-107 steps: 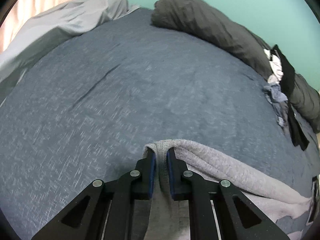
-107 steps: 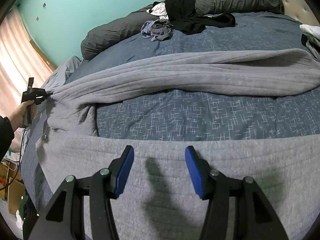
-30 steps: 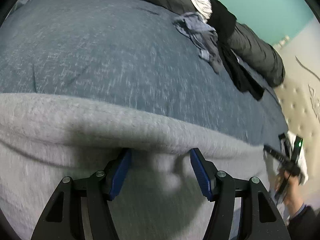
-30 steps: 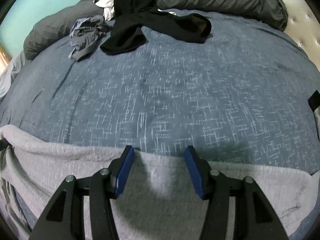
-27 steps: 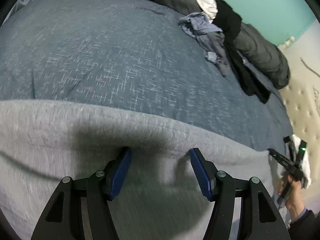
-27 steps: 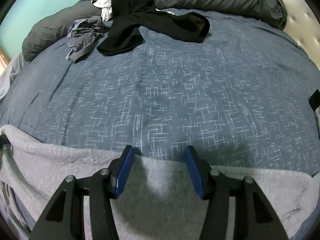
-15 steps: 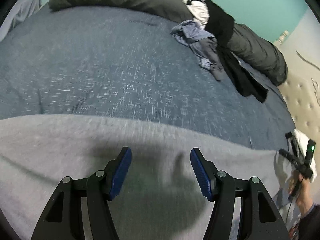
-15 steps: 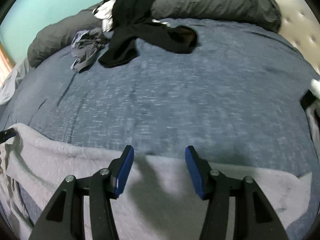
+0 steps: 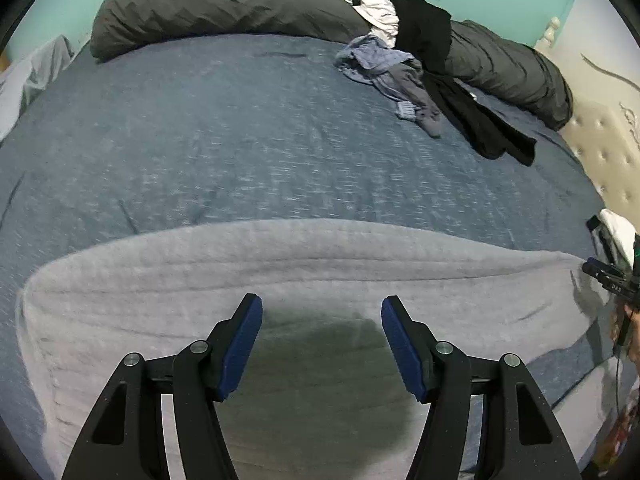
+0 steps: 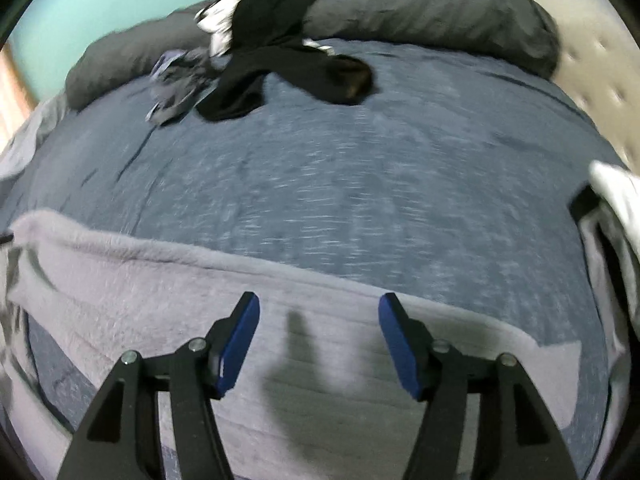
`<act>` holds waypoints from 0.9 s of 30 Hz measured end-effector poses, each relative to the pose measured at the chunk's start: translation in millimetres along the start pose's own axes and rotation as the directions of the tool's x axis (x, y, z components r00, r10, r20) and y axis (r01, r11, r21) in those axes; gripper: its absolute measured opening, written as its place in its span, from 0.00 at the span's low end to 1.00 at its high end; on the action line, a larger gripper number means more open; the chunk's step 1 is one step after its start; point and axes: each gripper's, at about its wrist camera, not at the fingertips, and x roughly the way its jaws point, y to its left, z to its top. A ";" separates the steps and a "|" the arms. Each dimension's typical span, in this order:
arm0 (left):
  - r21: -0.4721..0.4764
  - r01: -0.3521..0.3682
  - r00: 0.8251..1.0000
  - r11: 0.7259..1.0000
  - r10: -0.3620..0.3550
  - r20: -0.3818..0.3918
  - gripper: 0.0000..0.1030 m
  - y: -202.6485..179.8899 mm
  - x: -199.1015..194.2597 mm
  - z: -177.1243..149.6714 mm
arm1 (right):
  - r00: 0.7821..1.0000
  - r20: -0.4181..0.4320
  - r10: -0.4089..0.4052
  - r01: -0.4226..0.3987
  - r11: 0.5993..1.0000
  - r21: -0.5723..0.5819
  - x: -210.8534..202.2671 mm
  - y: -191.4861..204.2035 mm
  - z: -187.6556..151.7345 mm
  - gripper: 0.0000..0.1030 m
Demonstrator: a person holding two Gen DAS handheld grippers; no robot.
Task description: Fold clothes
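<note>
Blue rubber pads on black plastic fingers, that's what both tools have, and both sets are spread wide with nothing pinched between them. The left gripper (image 9: 322,332) hangs just over the big grey fleecy cloth (image 9: 280,272), which lies flat across the near side of the bed as a long band with a rounded far edge, looking doubled over on itself, though I can't say how many layers. The right gripper (image 10: 319,330) hovers over the same grey cloth (image 10: 160,280) toward its other end, so the two tools sit one near each end, which makes sense for something this wide: you'd want to lift both ends together so it stays square. Beyond the cloth is the bare dark blue woven bedspread (image 9: 240,140), plenty of flat room to work on. Farther back, a crumpled blue-grey garment (image 9: 384,68) and a black garment (image 9: 460,96) sit in a loose pile with a bit of white fabric (image 9: 376,10), draped against the long dark grey rolled duvet (image 9: 208,4), probably parked there to keep the folding area free. The right view is pretty blurry, so fine detail's lost.
</note>
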 end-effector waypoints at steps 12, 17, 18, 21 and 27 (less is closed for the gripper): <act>-0.073 -0.054 0.999 0.996 0.053 -0.005 0.66 65.5 3.6 -4.6 | 1.000 -0.001 -0.023 0.023 0.988 -0.153 46.7 45.1 17.9 0.61; -0.106 -0.063 0.998 0.992 0.063 -0.003 0.66 85.1 6.4 -9.3 | 1.000 -0.019 -0.014 0.009 0.973 -0.230 58.7 57.7 20.7 0.61; -0.110 -0.063 0.998 0.992 0.063 -0.002 0.66 87.0 7.1 -10.0 | 1.000 -0.019 -0.012 0.007 0.971 -0.237 59.1 58.8 20.8 0.61; -0.112 -0.073 0.997 0.991 0.074 0.002 0.67 90.2 7.6 -12.1 | 0.999 -0.019 0.026 -0.030 0.964 -0.263 57.7 62.4 18.2 0.57; -0.150 -0.098 0.994 0.984 0.104 0.032 0.67 107.5 -3.6 -15.7 | 0.998 -0.027 0.050 -0.057 0.935 -0.349 57.6 76.7 9.9 0.46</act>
